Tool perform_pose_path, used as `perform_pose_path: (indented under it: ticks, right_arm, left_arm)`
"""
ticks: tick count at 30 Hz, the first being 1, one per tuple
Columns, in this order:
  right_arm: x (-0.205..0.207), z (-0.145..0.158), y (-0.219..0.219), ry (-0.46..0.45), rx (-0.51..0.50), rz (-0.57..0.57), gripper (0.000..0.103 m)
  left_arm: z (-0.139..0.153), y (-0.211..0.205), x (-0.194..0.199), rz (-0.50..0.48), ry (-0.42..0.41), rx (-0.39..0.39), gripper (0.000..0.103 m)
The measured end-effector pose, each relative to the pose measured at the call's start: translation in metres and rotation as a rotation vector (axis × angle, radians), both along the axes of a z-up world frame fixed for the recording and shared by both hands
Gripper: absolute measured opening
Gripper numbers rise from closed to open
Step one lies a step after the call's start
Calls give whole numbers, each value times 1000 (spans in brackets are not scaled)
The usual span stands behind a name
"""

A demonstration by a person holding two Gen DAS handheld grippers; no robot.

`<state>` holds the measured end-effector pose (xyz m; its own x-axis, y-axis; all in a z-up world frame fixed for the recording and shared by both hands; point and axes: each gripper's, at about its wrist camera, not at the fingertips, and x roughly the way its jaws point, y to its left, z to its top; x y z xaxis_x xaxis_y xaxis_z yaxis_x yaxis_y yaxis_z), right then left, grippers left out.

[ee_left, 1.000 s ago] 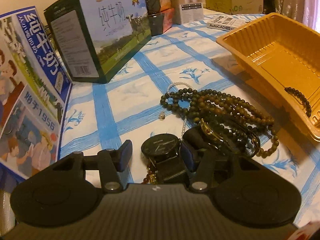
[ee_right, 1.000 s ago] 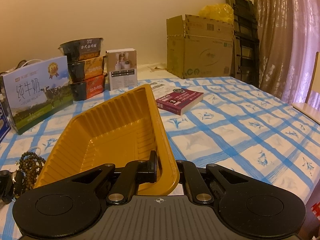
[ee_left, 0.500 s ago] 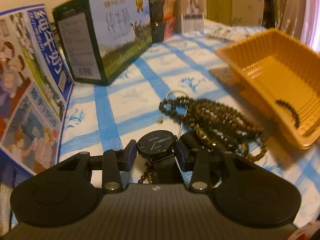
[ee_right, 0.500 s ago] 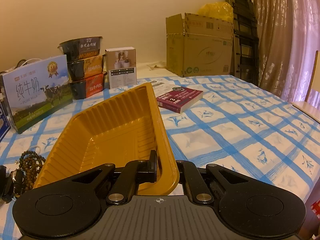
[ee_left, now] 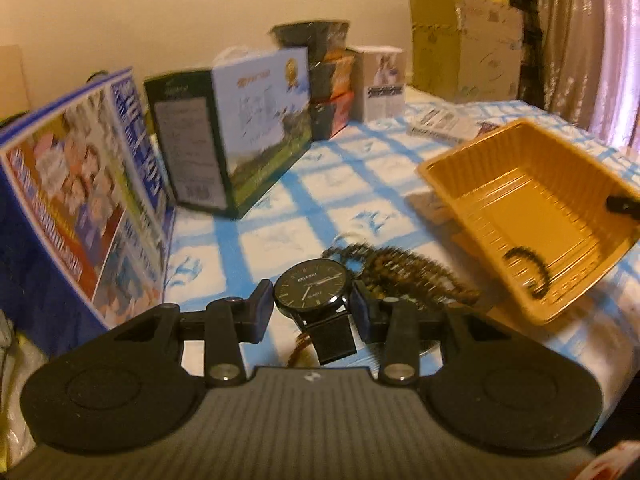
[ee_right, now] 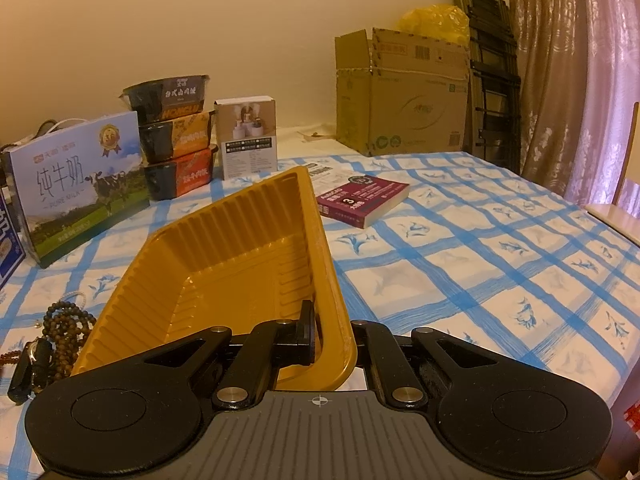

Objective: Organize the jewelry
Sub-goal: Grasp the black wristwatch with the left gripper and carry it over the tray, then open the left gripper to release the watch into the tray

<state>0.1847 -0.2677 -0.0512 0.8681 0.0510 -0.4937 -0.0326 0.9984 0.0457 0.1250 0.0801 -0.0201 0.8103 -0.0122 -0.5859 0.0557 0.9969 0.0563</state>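
Left tongs (ee_left: 308, 308) are clenched on the watch (ee_left: 310, 289) above the beads (ee_left: 404, 270), right tongs (ee_right: 332, 332) on the tray (ee_right: 224, 264) rim; slippage is risked by the round case.

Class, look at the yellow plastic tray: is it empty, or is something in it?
Not empty. One dark beaded bracelet lies inside the yellow plastic tray, near its low corner.

Ahead-left of the right gripper: green-and-blue milk carton (ee_right: 82, 184) standing on the blue-checked tablecloth (ee_right: 460, 264). Beyond it, three stacked instant-noodle bowls (ee_right: 174, 136), white product box (ee_right: 246, 144) just beside them. Straight ahead: purple book (ee_right: 364, 200) lying flat. Far ahead-right: open cardboard box (ee_right: 404, 100), yellow bag (ee_right: 434, 20) behind it; curtain (ee_right: 568, 72) at right.
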Motion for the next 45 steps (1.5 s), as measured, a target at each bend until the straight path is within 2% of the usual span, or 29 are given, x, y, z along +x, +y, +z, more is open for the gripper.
perform_pose_path:
  ticks: [5,11,16,22,28,31,33,39,45]
  right_arm:
    - [-3,1,5,-5,-4,8,6]
    - [-5,3,5,-5,-1,14,5]
    - [-7,3,3,0,6,17,5]
    - [-7,3,-1,5,10,16,5]
    - [-8,2,-2,7,13,14,5]
    - [-6,0,-4,16,13,10,5]
    - [-6,-2,-5,23,15,6,6]
    - [-5,-3,-6,31,25,-3,5]
    - [-6,-4,-6,34,23,-3,5]
  left_arm:
    - [18,-34,1,-108,-41,-29,38]
    - [25,-99,16,-287,-58,-97,38]
    - [11,-147,42,-375,-9,-170,38]
    - [-13,-183,63,-439,65,-190,38]
    - [-29,-193,76,-428,125,-190,38]
    - [-22,-190,75,-425,96,-220,43]
    - [-14,-189,74,-421,75,-224,51]
    - [1,-167,58,-357,18,-230,51]
    - [5,-124,28,-272,6,-176,50]
